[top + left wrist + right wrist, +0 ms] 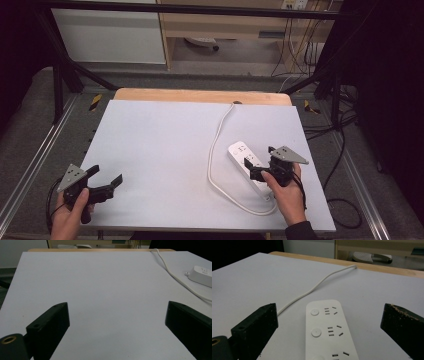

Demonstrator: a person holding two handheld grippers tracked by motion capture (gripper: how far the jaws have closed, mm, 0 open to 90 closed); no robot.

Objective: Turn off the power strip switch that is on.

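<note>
A white power strip (243, 156) lies on the white table top (165, 150), right of centre. Its round buttons and socket slots face up (327, 327). Its white cable (214, 150) loops around its near end and runs to the table's far edge (317, 286). My right gripper (260, 162) hovers over the near part of the strip, open, jaws on either side of it and nothing held. My left gripper (106, 177) stands open near the front left corner, over bare table. In the left gripper view the strip's end (202, 275) lies far right.
A wooden strip (200, 95) edges the table's far side. Black frame bars (65, 65) and metal rails (30, 165) flank the table. Loose cables (340, 150) hang at the right. A cabinet (110, 35) and shelving stand behind.
</note>
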